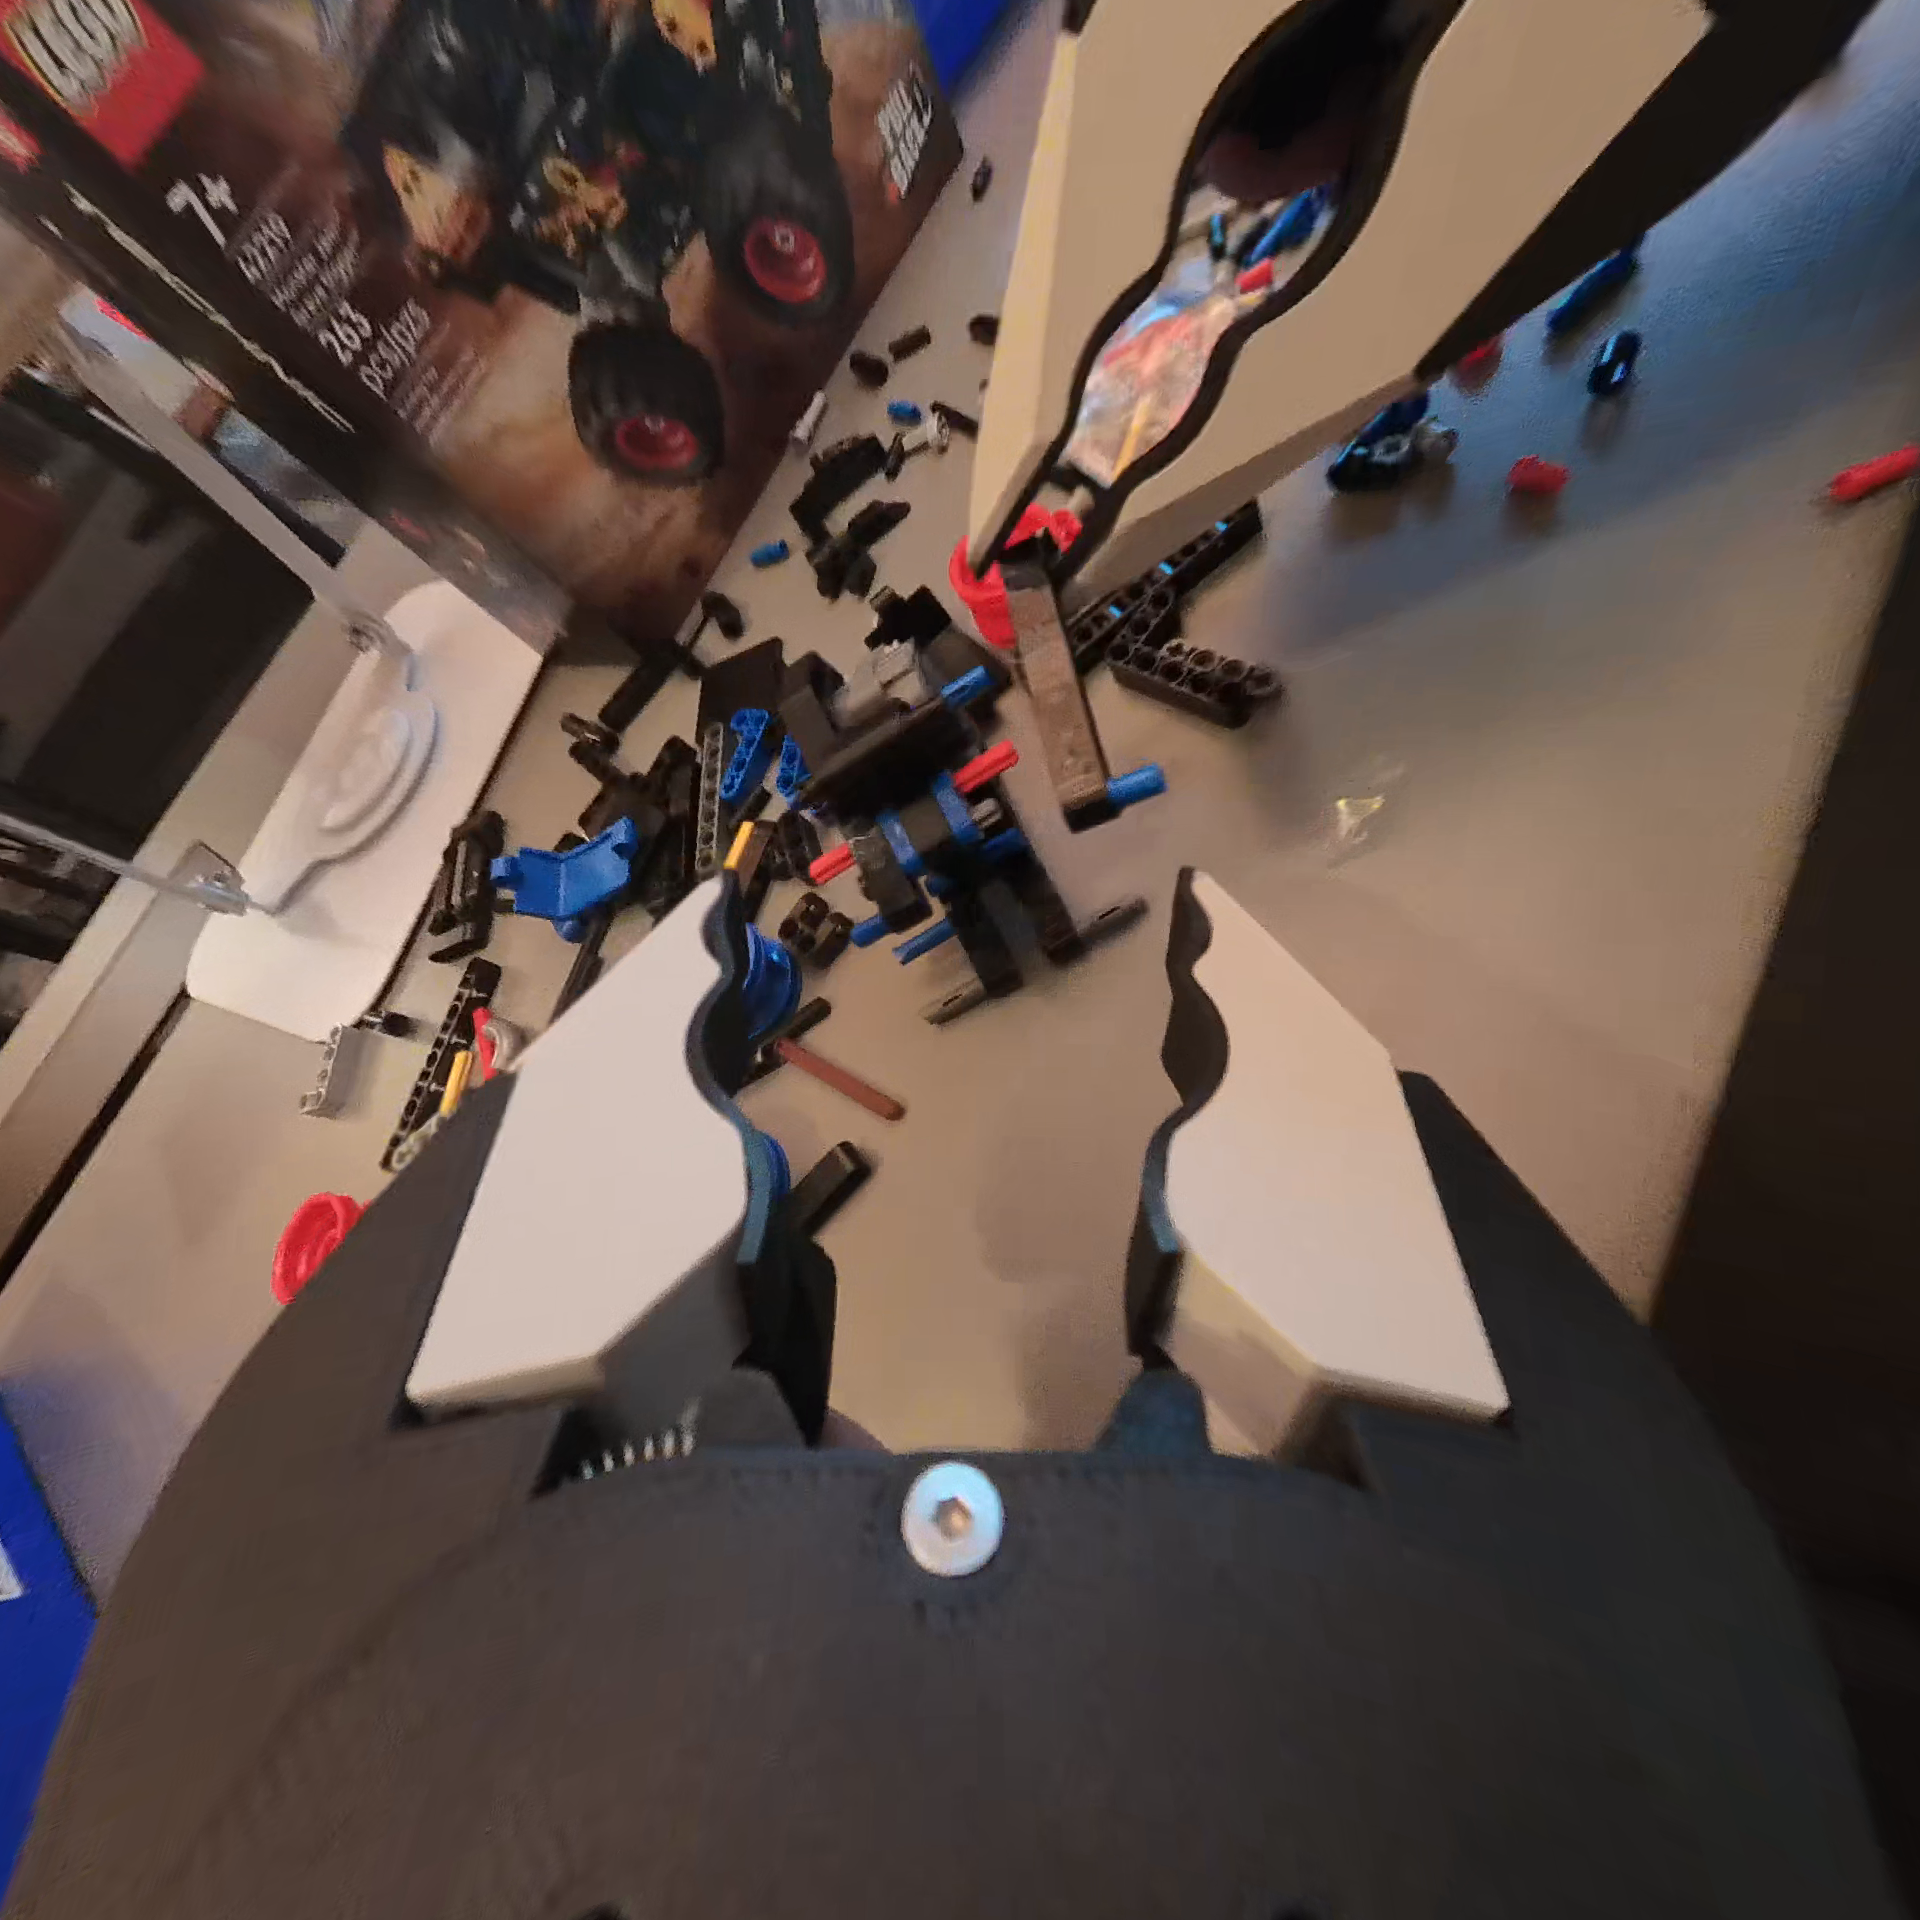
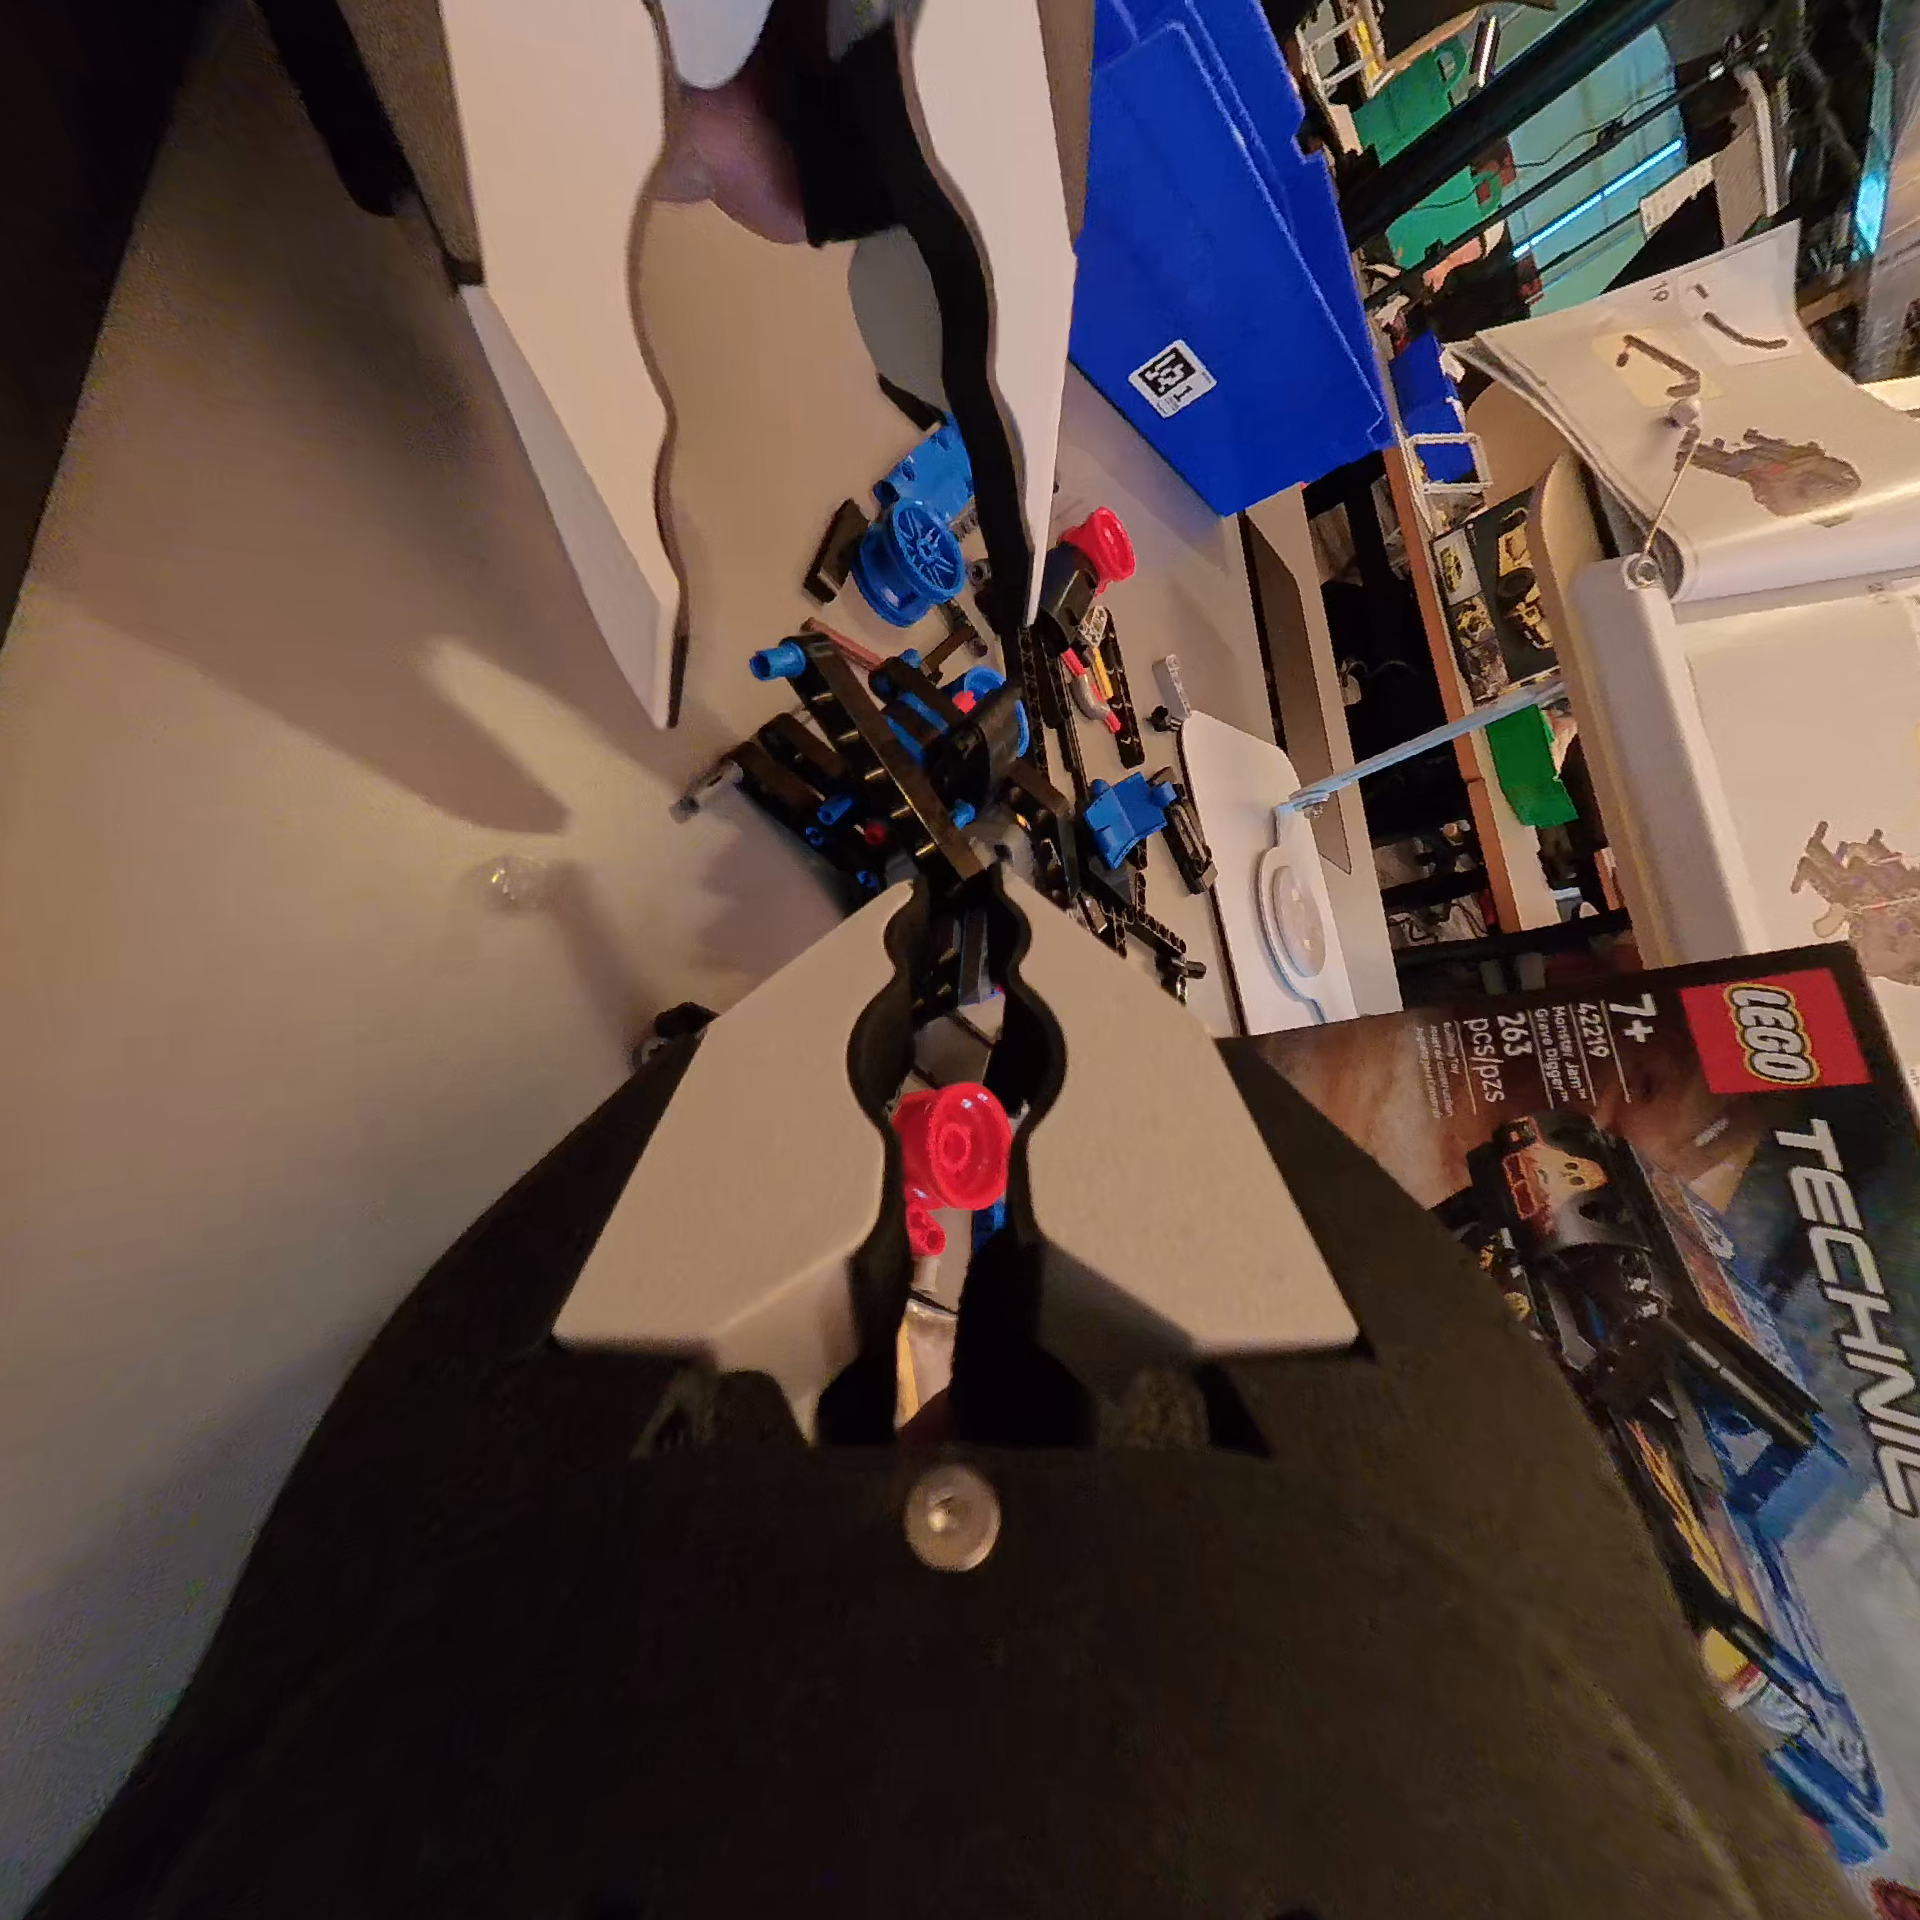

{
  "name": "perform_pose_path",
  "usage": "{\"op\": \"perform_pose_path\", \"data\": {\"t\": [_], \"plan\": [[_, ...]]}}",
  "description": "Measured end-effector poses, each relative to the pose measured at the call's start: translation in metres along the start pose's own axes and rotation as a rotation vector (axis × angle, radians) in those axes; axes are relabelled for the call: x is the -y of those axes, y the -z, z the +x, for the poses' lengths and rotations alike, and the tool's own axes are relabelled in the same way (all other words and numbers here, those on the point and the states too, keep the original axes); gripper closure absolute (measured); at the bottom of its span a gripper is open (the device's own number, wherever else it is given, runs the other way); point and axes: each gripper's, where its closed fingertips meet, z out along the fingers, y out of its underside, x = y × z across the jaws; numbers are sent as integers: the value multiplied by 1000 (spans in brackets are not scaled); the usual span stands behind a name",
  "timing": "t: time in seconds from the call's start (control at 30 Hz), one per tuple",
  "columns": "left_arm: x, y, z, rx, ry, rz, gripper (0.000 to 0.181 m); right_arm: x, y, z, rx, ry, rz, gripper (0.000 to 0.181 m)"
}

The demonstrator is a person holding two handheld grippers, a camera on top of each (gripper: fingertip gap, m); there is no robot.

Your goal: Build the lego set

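Right fingers (image 2: 951,894) clenched on black beam (image 1: 1060,696), left fingers (image 1: 951,904) released above chassis (image 1: 935,821)

Loose parts (image 1: 665,821) and the box (image 1: 499,312) are crowding my left; bare table (image 1: 1455,831) is lying open rightward.

Writing shows in a few places, and I'll only say where. The set's box (image 2: 1662,1299) carries a red square patch (image 2: 1771,1029) with a rounded logo, short lines of small white print beside it, and big white capitals along its face. In the left wrist view the same box (image 1: 520,260) is too blurred to read. The blue bin (image 2: 1226,260) wears a small white sticker (image 2: 1172,376) with a black square code and a character beneath. The open booklet (image 2: 1704,416) on its stand has tiny step numerals by its drawings.
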Motion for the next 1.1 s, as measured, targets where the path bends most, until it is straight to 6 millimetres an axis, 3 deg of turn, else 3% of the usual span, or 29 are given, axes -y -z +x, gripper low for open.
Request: {"op": "perform_pose_path", "data": {"t": [0.3,0.63,1.1], "plan": [[-13,-23,-7,-55,-108,-79,130,-5,-2,1,0,2,-21,173],[-13,-26,-11,-142,-228,-40,126,-9,-5,8,25,14,-39,174],[-12,-28,-9,-190,-212,-24,124,-17,-10,8,116,55,-65,174]]}}
